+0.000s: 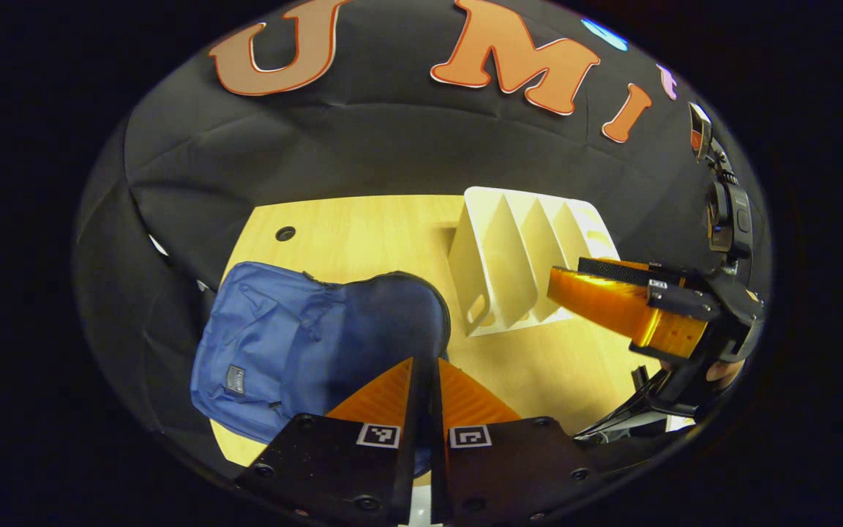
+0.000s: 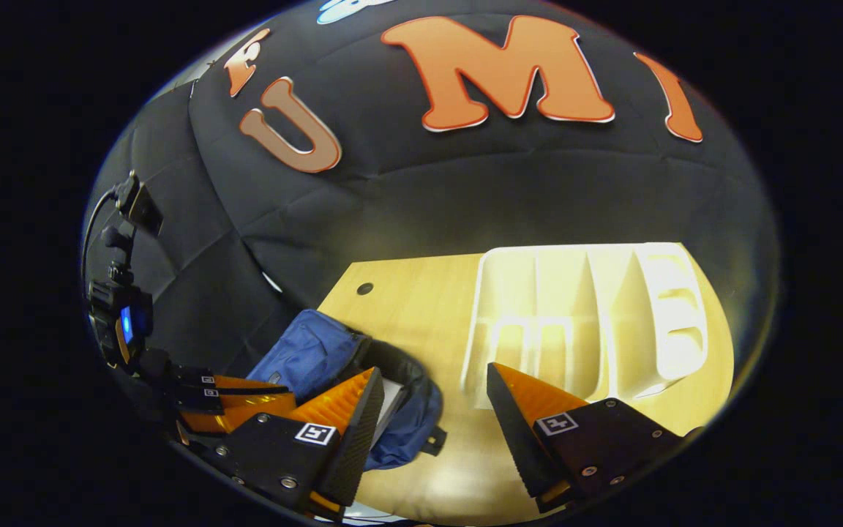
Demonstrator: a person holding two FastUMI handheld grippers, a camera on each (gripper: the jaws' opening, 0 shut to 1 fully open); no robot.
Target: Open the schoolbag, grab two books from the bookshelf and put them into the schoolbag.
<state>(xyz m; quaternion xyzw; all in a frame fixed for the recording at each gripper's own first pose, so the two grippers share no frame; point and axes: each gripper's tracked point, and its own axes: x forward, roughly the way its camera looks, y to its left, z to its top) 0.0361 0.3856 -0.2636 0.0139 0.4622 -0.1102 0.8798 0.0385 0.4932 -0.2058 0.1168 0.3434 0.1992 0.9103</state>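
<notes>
Right tool [image 2: 429, 413] gapes, revealing a white book [image 2: 392, 402] inside the schoolbag [image 2: 319, 351]; left tool [image 1: 425, 380] nearly together.

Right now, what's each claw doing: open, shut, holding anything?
Left claw: shut, nothing visible between its fingers, above the schoolbag.
Right claw: open, empty, near the bookshelf.
</notes>
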